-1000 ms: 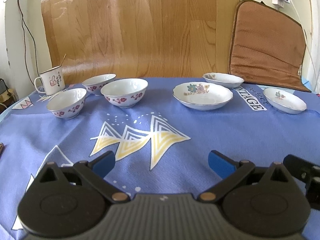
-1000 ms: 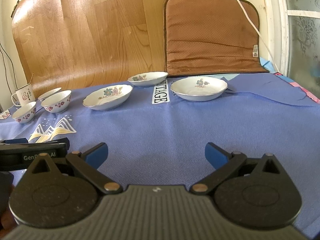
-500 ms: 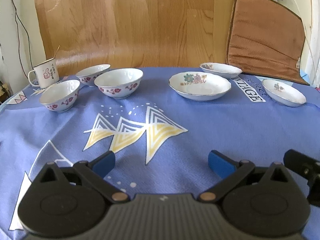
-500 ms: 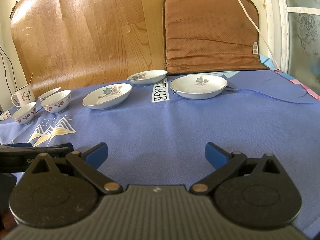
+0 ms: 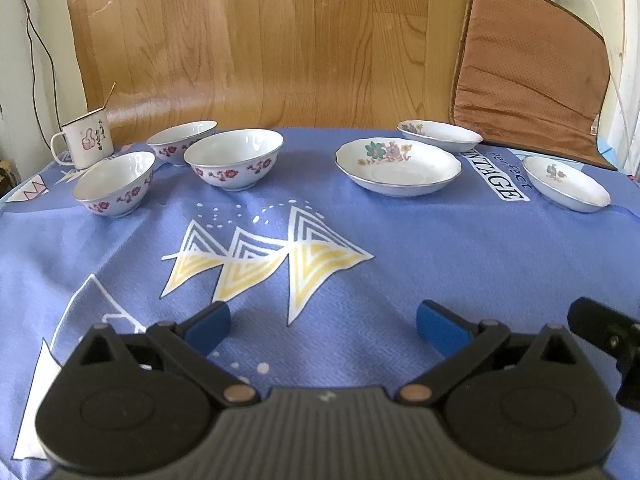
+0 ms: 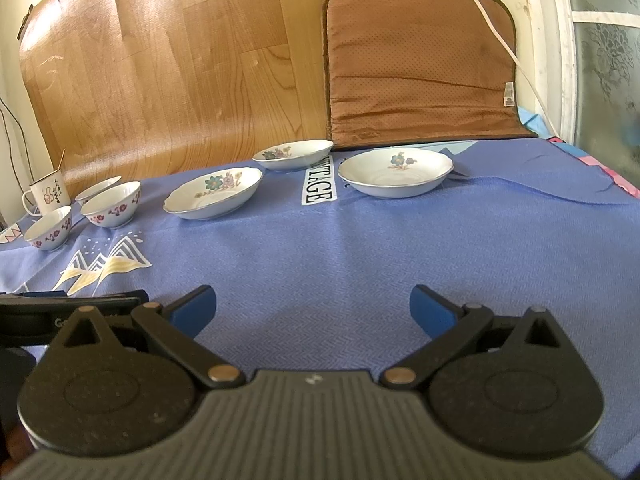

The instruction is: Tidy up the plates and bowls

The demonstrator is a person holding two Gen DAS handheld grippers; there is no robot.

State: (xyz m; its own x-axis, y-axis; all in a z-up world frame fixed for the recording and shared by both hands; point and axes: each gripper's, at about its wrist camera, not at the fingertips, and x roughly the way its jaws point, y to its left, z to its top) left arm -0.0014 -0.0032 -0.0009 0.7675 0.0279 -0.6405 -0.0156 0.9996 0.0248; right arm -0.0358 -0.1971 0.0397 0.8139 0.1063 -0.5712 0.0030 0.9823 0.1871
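Note:
Three white bowls with red flowers stand at the far left of the blue cloth: a near one (image 5: 114,184), a middle one (image 5: 233,164) and a far one (image 5: 182,142). Three flowered plates lie to the right: a large one (image 5: 398,172), a far one (image 5: 440,135) and a right one (image 5: 566,183). In the right wrist view the right plate (image 6: 396,173) lies straight ahead and the large plate (image 6: 214,193) left of it. My left gripper (image 5: 323,322) is open and empty over the near cloth. My right gripper (image 6: 313,309) is open and empty too.
A white enamel mug (image 5: 86,142) stands behind the bowls at the far left. A wooden board (image 5: 260,40) and a brown cushion (image 5: 532,76) lean against the wall behind the table. A white cable (image 6: 500,32) hangs by the window at the right.
Both grippers have risen and tilted a little, so the dishes sit lower in view. No dish has moved and both grippers stay open.

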